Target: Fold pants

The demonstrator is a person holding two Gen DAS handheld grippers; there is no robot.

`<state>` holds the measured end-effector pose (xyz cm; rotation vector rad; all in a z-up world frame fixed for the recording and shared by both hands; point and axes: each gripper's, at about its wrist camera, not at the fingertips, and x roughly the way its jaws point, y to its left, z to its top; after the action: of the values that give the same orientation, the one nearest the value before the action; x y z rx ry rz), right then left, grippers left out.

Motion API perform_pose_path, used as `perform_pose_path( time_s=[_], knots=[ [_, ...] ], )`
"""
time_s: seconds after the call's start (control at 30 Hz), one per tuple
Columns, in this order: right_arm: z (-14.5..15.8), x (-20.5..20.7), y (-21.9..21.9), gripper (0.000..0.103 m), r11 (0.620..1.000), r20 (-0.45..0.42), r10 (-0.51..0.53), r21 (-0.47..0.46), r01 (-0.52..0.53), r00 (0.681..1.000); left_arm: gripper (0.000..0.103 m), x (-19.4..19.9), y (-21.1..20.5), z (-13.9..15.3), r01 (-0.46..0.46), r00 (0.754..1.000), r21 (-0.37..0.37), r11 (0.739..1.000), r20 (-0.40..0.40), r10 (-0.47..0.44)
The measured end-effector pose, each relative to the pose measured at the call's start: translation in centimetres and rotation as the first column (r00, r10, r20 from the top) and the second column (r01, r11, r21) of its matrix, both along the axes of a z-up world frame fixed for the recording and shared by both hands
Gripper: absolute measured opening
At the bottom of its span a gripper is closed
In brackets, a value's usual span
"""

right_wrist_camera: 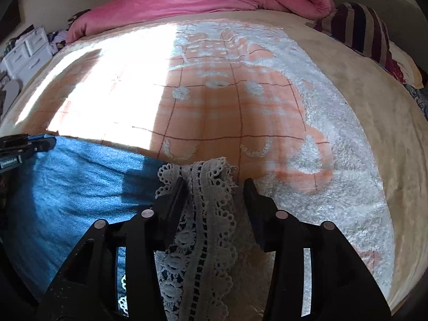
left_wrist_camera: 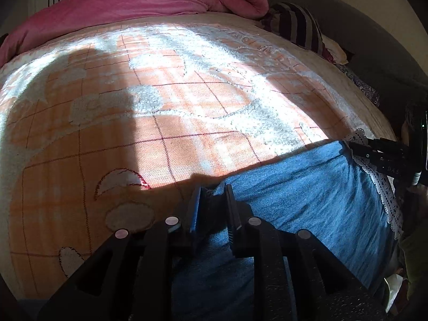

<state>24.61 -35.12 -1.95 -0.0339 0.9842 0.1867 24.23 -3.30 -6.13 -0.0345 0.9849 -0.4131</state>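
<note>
Blue denim pants with a white lace hem lie along the near edge of the bed. My left gripper stands at their left end, jaws narrowly apart with a fold of denim between them. In the right wrist view the pants stretch to the left, and the lace hem lies between the jaws of my right gripper, which stand well apart. The right gripper shows at the right of the left view; the left gripper shows at the left of the right view.
The bed is covered by an orange-and-white checked blanket in sun and shadow. A pink duvet is bunched at the far side, a striped pillow at the far right, and white drawers beyond the bed's left edge.
</note>
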Motion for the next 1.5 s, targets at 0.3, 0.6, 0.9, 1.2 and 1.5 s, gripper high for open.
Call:
perform_pose_path(
  time_s=[0.3,0.6,0.9,1.2,1.5],
  knots=[
    [4.9,-8.7,-4.6,0.063,0.955,0.129,-0.201,0.245,0.165,0.971,0.074,-5.2,1.6,4.2,-0.001,0.997,-0.048,0.999,0.079,0.005],
    [3.3,-16.8,-4.8,0.063,0.932,0.085,-0.230,0.307,0.195,0.969,0.083,-12.3,3.8,6.0,-0.023,0.991,-0.078,0.997,0.128,0.033],
    [0.7,-16.9,-3.7,0.054,0.927,0.032,-0.210,0.323,0.189,0.977,0.083,-15.6,5.7,3.4,-0.063,0.994,0.106,0.992,0.097,0.052],
    [0.7,-17.4,-1.2,0.018,0.958,0.035,-0.151,0.252,0.137,0.988,0.084,-15.6,6.7,1.5,-0.101,0.994,0.152,0.983,0.063,0.092],
    [-0.5,-17.5,-0.3,0.022,0.985,0.011,-0.162,0.069,0.161,0.987,0.084,-15.4,6.7,1.0,-0.098,0.994,0.164,0.982,0.063,0.089]
  ],
)
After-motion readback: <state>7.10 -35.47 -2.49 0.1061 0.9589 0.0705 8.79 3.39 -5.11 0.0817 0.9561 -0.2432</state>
